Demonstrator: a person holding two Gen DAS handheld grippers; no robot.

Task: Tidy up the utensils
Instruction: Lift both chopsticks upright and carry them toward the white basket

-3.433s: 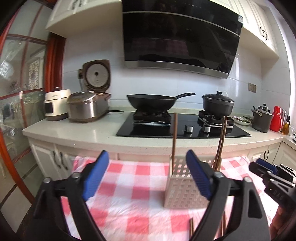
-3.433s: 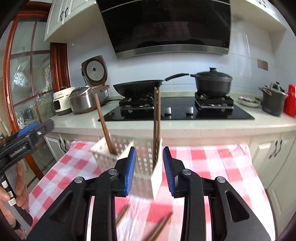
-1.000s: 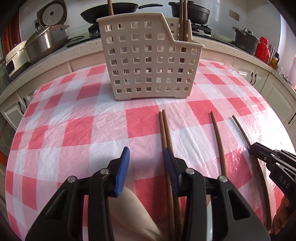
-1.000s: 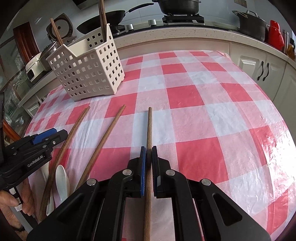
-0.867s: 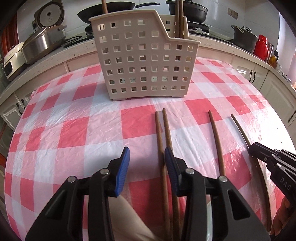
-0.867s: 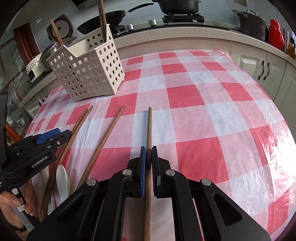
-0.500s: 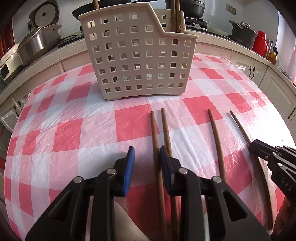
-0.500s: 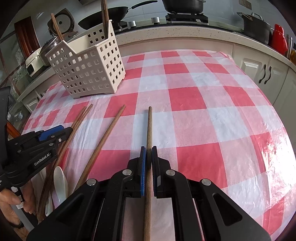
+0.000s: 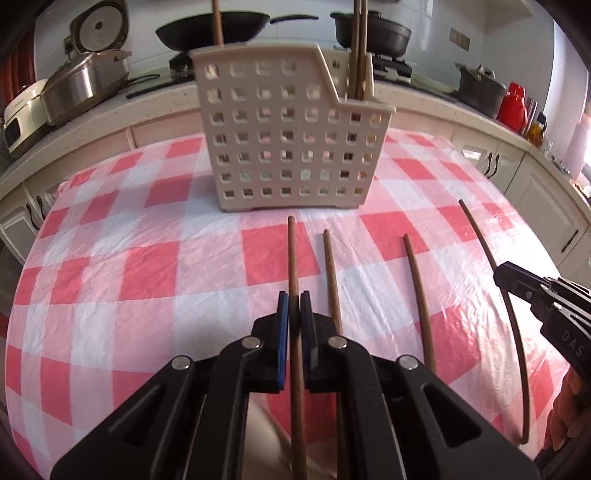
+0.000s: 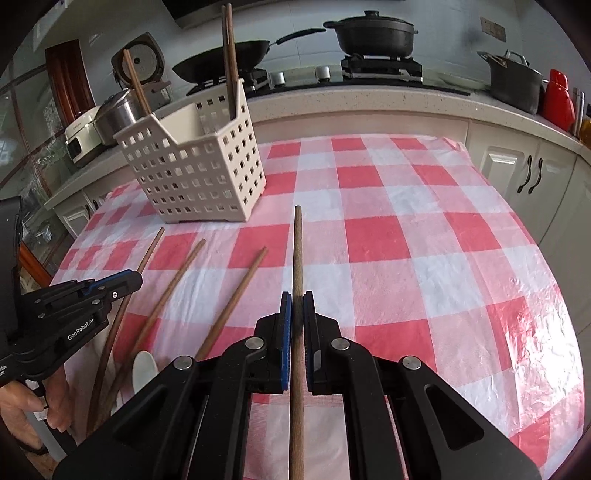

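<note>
A cream perforated utensil basket [image 9: 288,136] [image 10: 195,173] stands on the red-checked tablecloth with three wooden chopsticks upright in it. My left gripper [image 9: 294,306] is shut on a wooden chopstick [image 9: 293,258], the leftmost of the row lying on the cloth. Two loose chopsticks [image 9: 330,269] [image 9: 417,280] lie to its right. My right gripper [image 10: 297,306] is shut on another wooden chopstick [image 10: 296,251], which also shows at the right of the left wrist view [image 9: 491,266]. A white spoon [image 10: 142,369] lies near the table's front edge.
Behind the table runs a counter [image 10: 369,99] with a hob, a wok [image 9: 218,31], a black pot [image 10: 373,33], rice cookers [image 9: 77,85] and a red flask [image 10: 557,96]. White cabinets [image 10: 524,173] stand to the right.
My left gripper has moved left and closed on the leftmost chopstick on the cloth. My right gripper has stayed shut on its chopstick, which has lifted slightly.
</note>
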